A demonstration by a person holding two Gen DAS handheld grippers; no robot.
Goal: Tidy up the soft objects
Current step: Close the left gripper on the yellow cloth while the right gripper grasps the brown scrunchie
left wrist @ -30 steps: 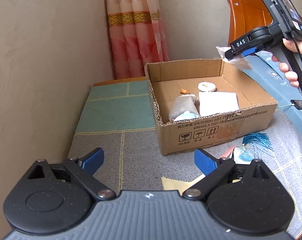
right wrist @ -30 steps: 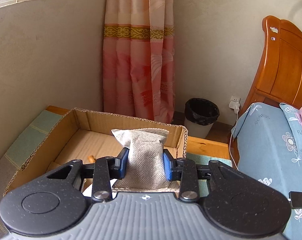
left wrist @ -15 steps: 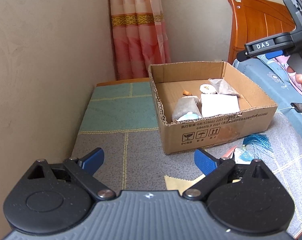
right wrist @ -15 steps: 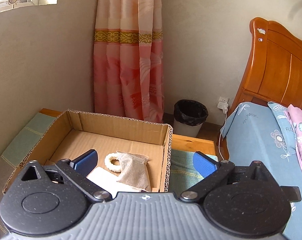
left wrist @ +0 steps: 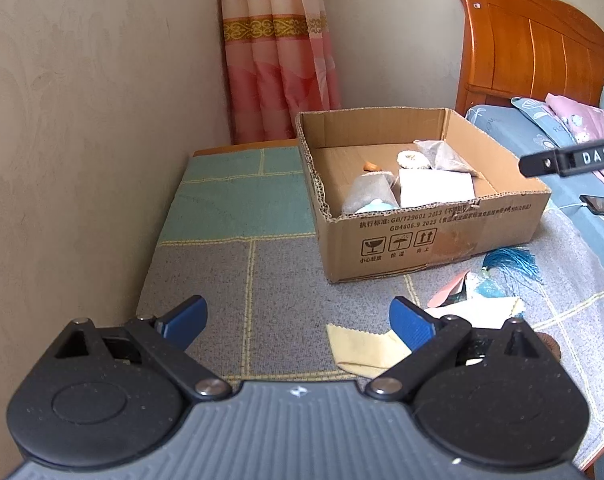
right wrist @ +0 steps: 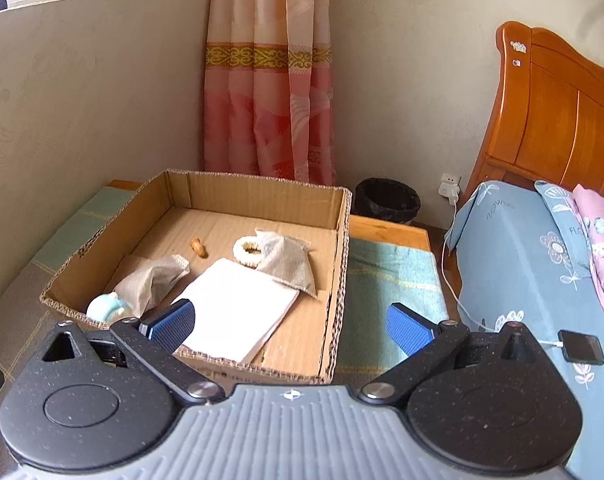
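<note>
A cardboard box [left wrist: 434, 236] [right wrist: 340, 280] stands on the patchwork mat. Inside lie a grey pouch [right wrist: 287, 262] [left wrist: 442, 156] against a white bead ring [right wrist: 247, 250], a second grey pouch [right wrist: 149, 284] [left wrist: 368, 192], a white folded cloth [right wrist: 233, 310] [left wrist: 436, 188], a pale blue round toy [right wrist: 103, 308] and a small brown piece [right wrist: 197, 246]. My right gripper [right wrist: 289, 326] is open and empty above the box's near edge; one of its fingers [left wrist: 570, 158] shows at the right in the left wrist view. My left gripper [left wrist: 297, 322] hangs open and empty over the mat. A yellow cloth [left wrist: 366, 348] lies by it.
A blue tassel [left wrist: 510, 262] and pink and white scraps [left wrist: 468, 296] lie on the mat right of the box. A bed with blue bedding [right wrist: 522, 264] and a wooden headboard [right wrist: 558, 120] stands to the right, a phone [right wrist: 582, 346] on it. Wall at left; curtain [right wrist: 267, 80] and bin [right wrist: 386, 200] behind.
My right gripper opened and let the grey pouch drop into the box beside the bead ring, then drew back to the right. The left gripper stayed where it was.
</note>
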